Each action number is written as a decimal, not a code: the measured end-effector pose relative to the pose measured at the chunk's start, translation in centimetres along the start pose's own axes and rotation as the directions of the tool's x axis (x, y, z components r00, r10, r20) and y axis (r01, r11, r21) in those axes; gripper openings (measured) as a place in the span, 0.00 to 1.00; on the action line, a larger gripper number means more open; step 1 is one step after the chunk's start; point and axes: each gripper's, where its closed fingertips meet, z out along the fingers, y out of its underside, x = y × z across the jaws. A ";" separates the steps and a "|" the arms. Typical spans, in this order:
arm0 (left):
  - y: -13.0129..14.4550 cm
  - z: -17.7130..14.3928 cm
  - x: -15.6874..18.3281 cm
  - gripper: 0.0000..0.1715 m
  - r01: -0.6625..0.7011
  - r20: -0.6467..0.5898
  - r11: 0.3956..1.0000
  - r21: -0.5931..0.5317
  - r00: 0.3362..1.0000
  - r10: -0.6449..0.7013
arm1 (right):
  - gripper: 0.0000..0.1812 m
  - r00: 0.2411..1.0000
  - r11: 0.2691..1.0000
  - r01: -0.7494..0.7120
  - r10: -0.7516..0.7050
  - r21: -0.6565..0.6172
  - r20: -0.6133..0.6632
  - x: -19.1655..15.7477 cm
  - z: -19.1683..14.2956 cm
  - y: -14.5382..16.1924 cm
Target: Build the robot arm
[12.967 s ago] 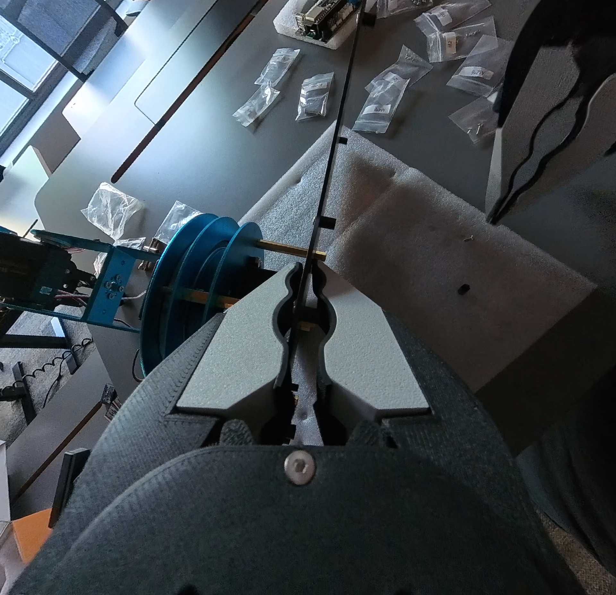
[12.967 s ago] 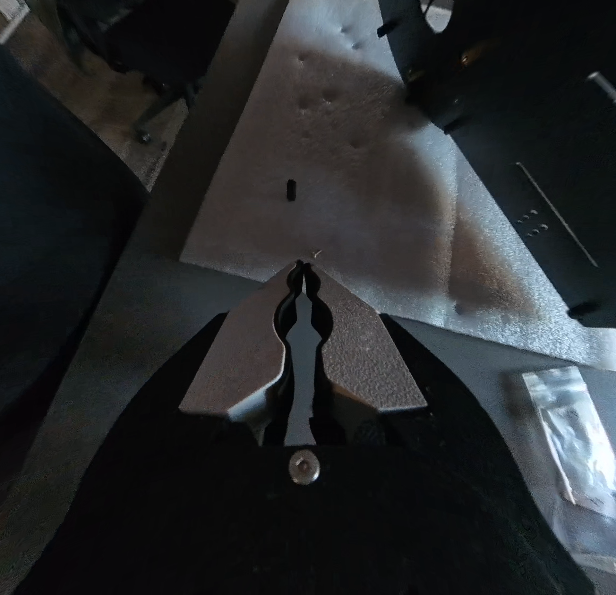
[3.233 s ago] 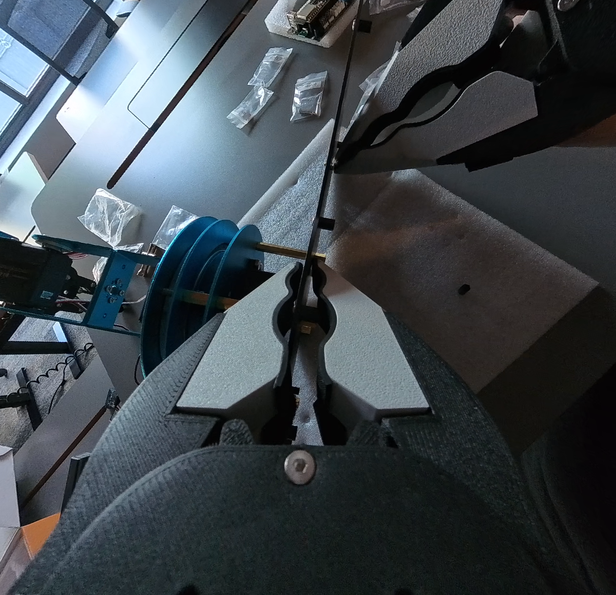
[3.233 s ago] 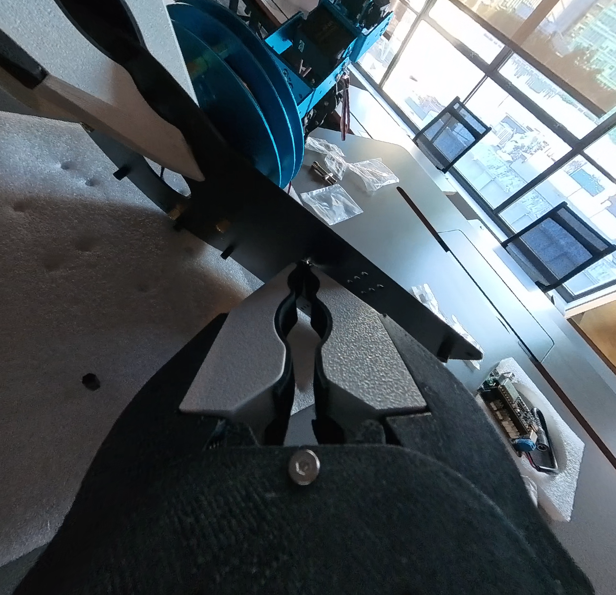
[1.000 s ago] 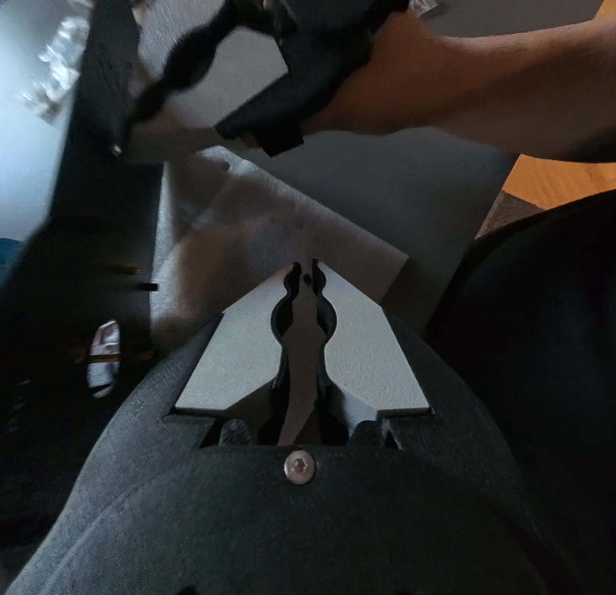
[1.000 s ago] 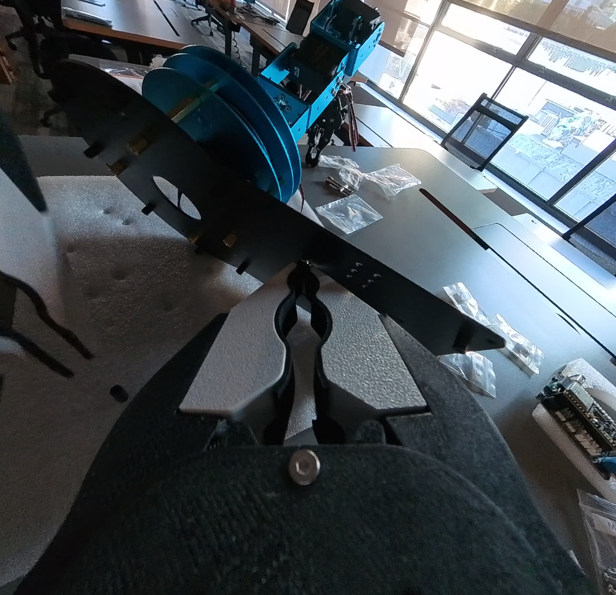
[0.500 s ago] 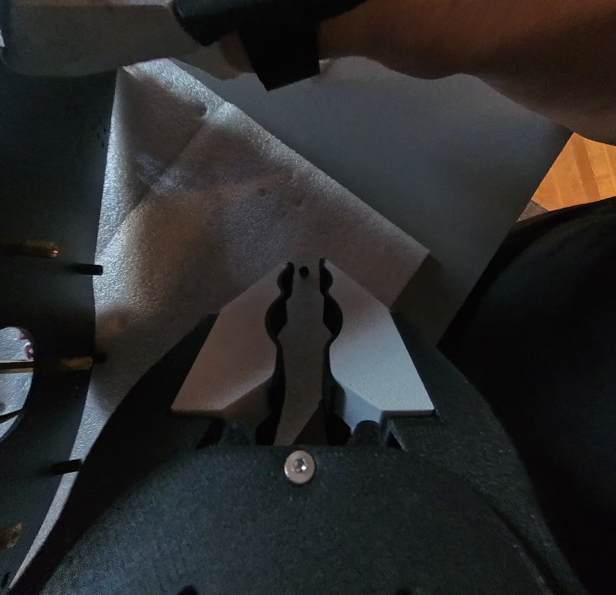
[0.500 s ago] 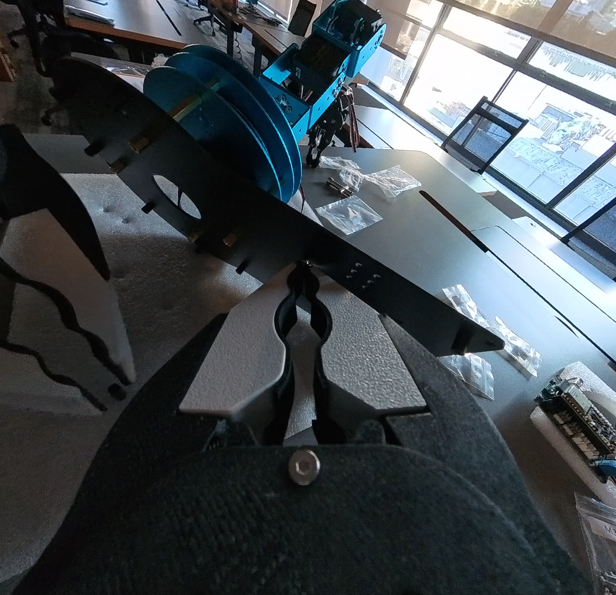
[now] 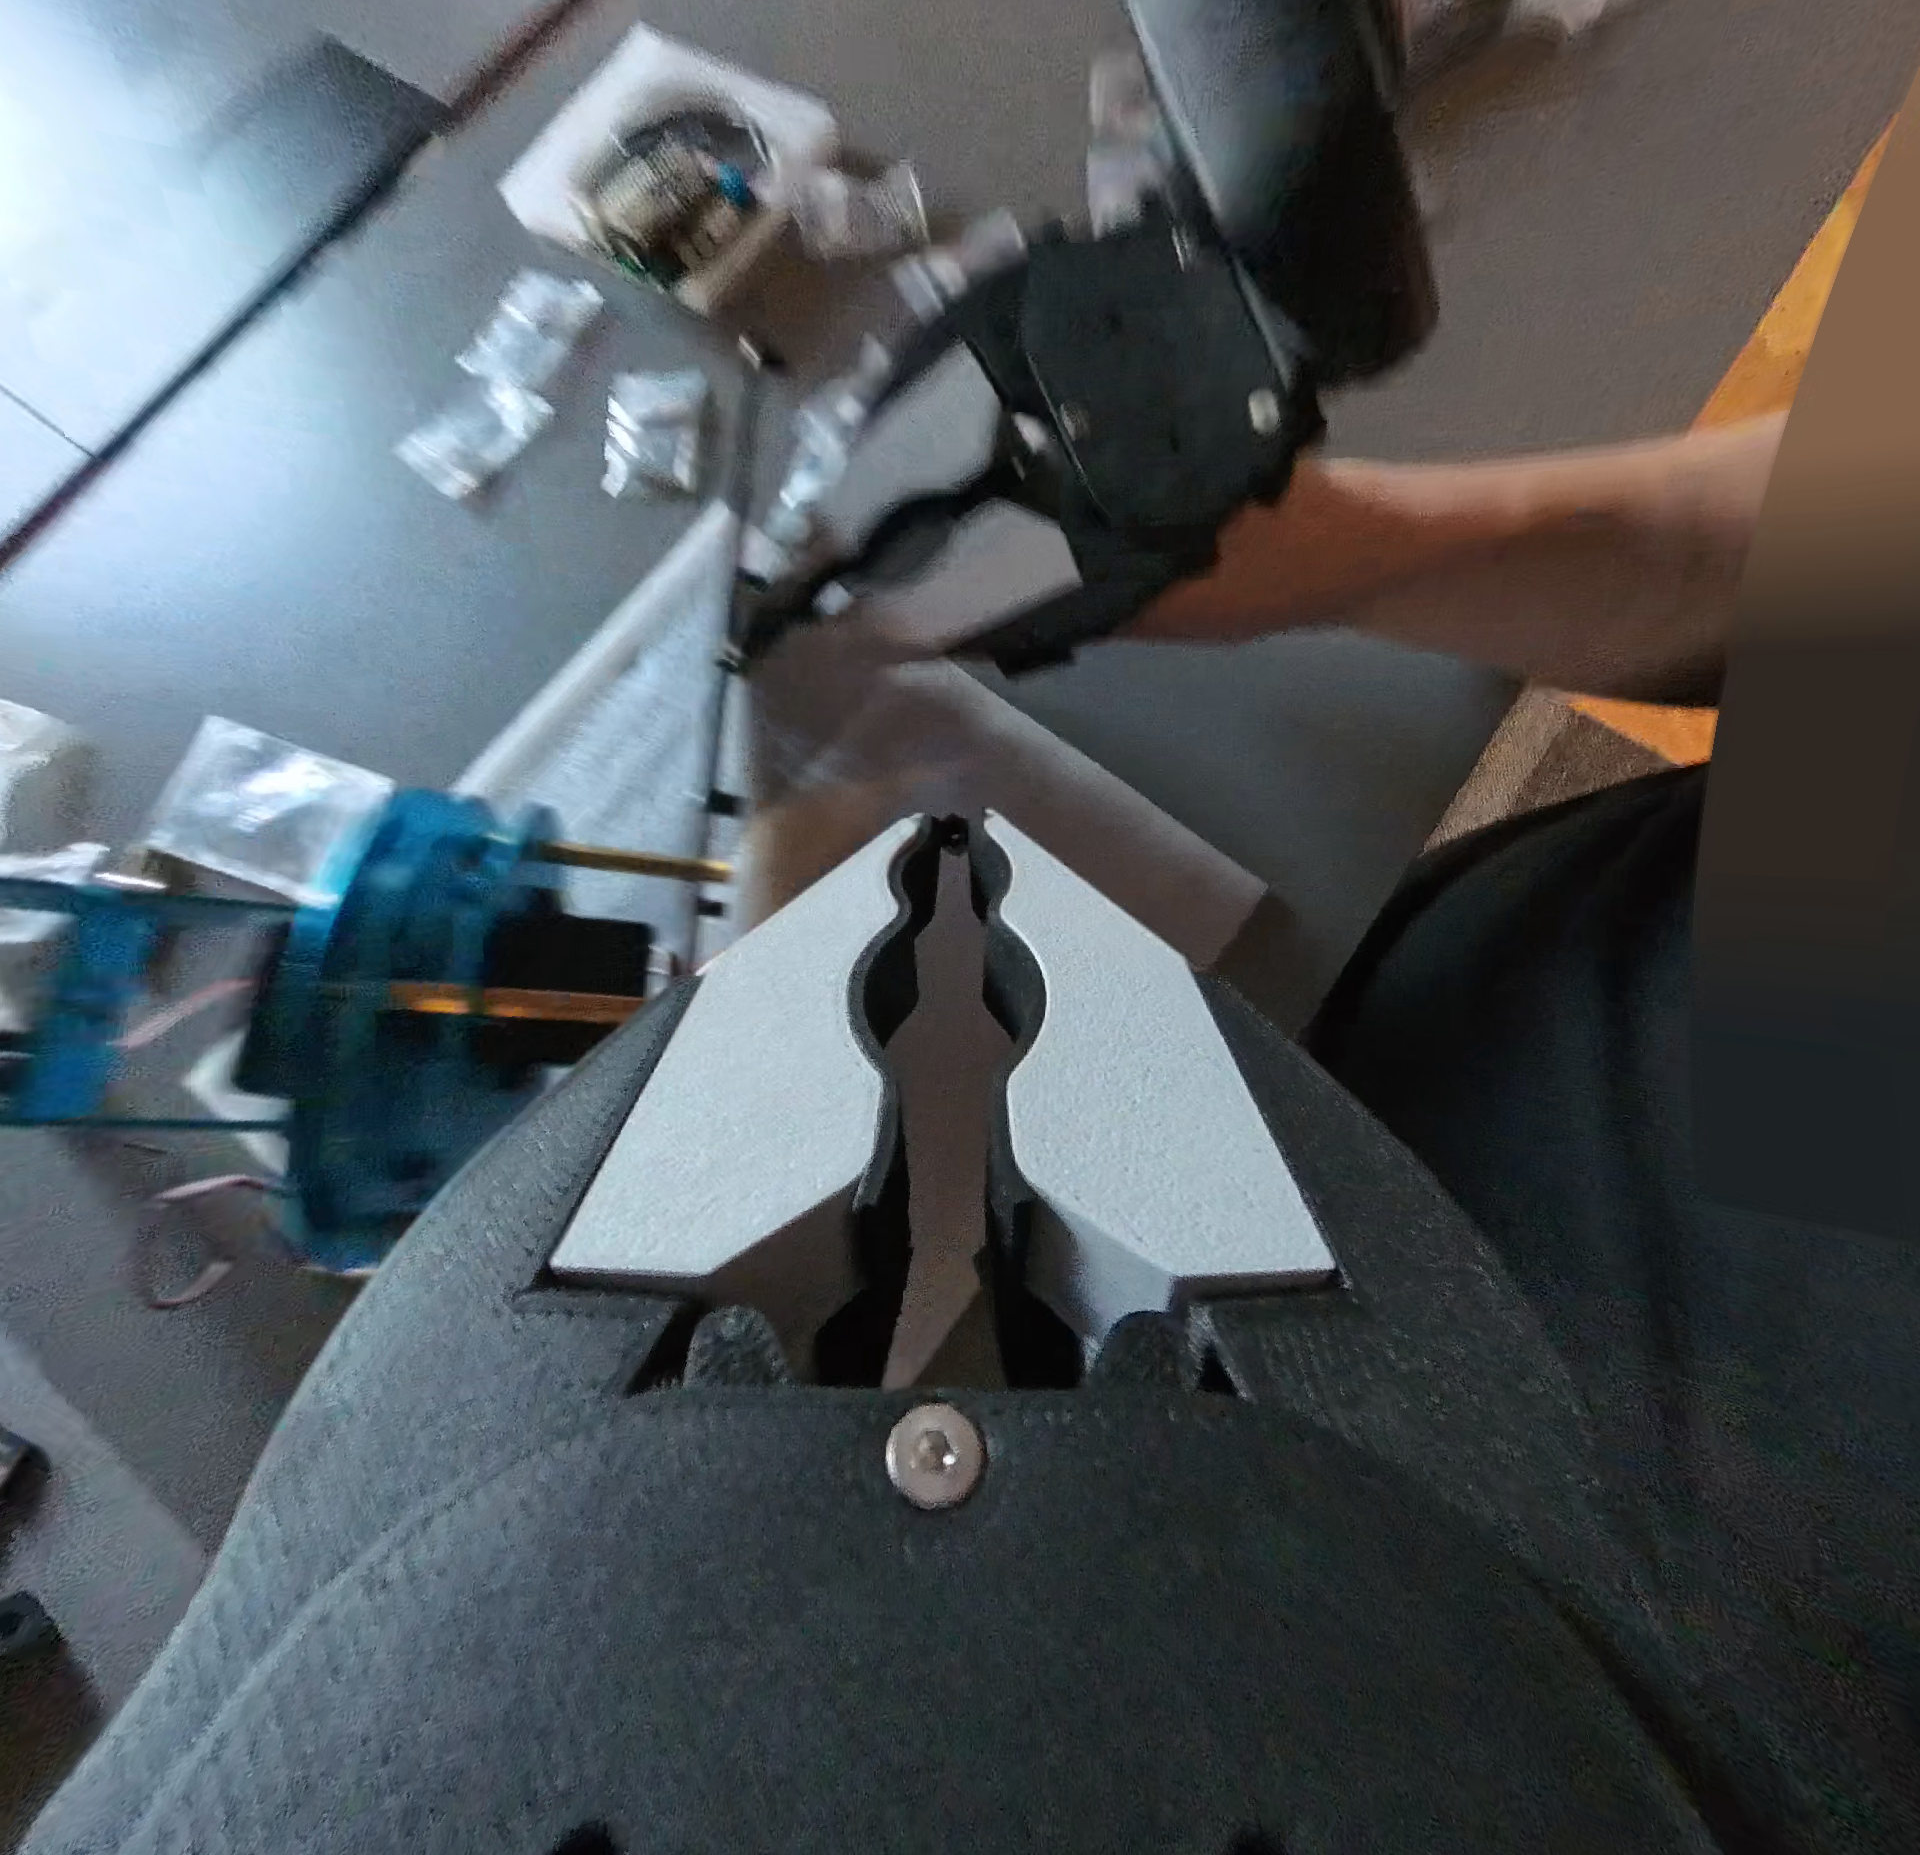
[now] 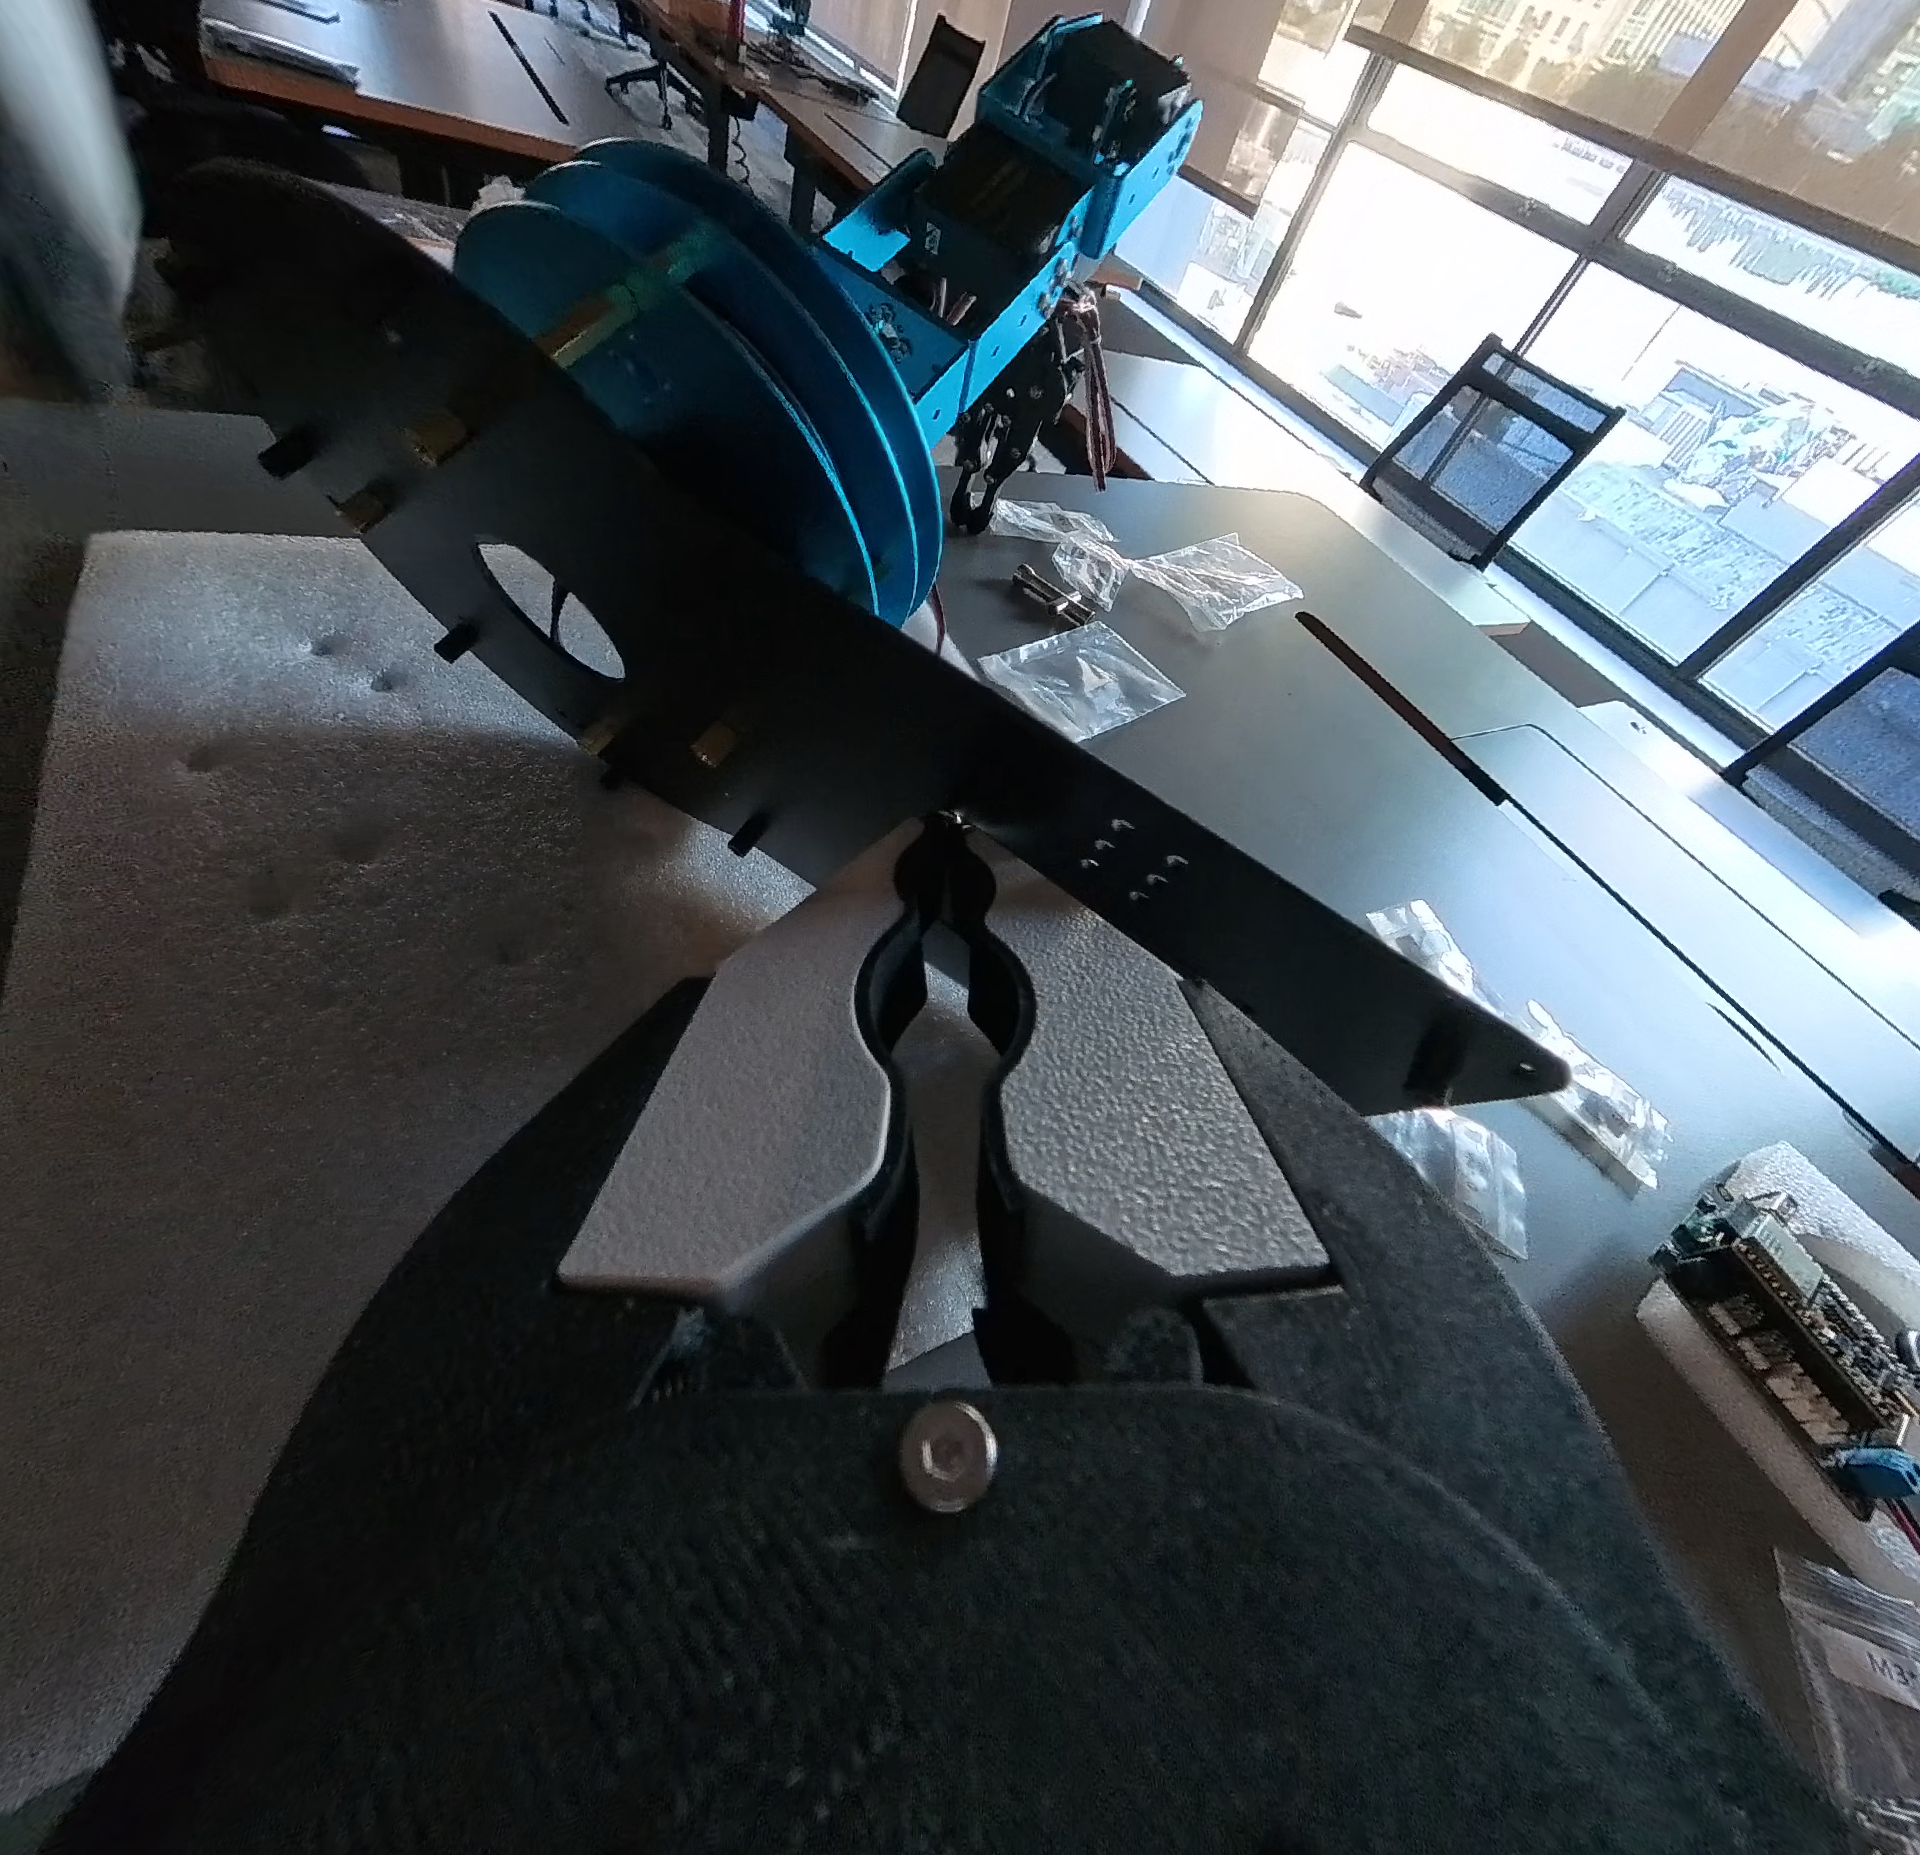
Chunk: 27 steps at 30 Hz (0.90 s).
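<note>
While left claw (image 9: pixel 951 826) pinches small black part (image 9: pixel 951 824) | right claw (image 10: pixel 951 826) grips black plate (image 10: pixel 1039 766)

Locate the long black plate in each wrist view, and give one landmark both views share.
Left wrist view: the black plate shows edge-on as a thin dark line left of centre, running up from the brass standoffs toward the right tongs.
Right wrist view: the black plate crosses the picture diagonally, broad face showing, its lower edge at the tong tips.
Shared landmark: the blue discs mounted on it.
</note>
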 end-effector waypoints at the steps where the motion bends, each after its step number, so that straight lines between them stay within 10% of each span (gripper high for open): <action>1: -1.2 -1.1 -1.3 0.02 0.017 -0.014 1.000 0.019 1.000 -0.016 | 0.00 1.000 1.000 0.001 -0.001 0.004 -0.001 0.0 0.0 0.0; 5: -3.6 -1.8 -6.3 0.02 0.192 -0.180 0.980 -0.047 0.964 -0.198 | 0.00 1.000 1.000 -0.001 0.001 0.019 -0.001 0.0 0.0 0.0; 11: -5.1 1.0 -8.7 0.02 0.401 -0.476 0.881 -0.252 0.741 -0.474 | 0.00 0.999 0.998 0.042 -0.041 0.036 -0.025 0.0 0.0 0.0; 27: -3.1 9.0 -9.0 0.02 0.339 -0.448 0.771 -0.540 0.660 -0.604 | 0.00 0.997 0.996 0.073 -0.071 0.059 -0.032 0.0 0.0 0.0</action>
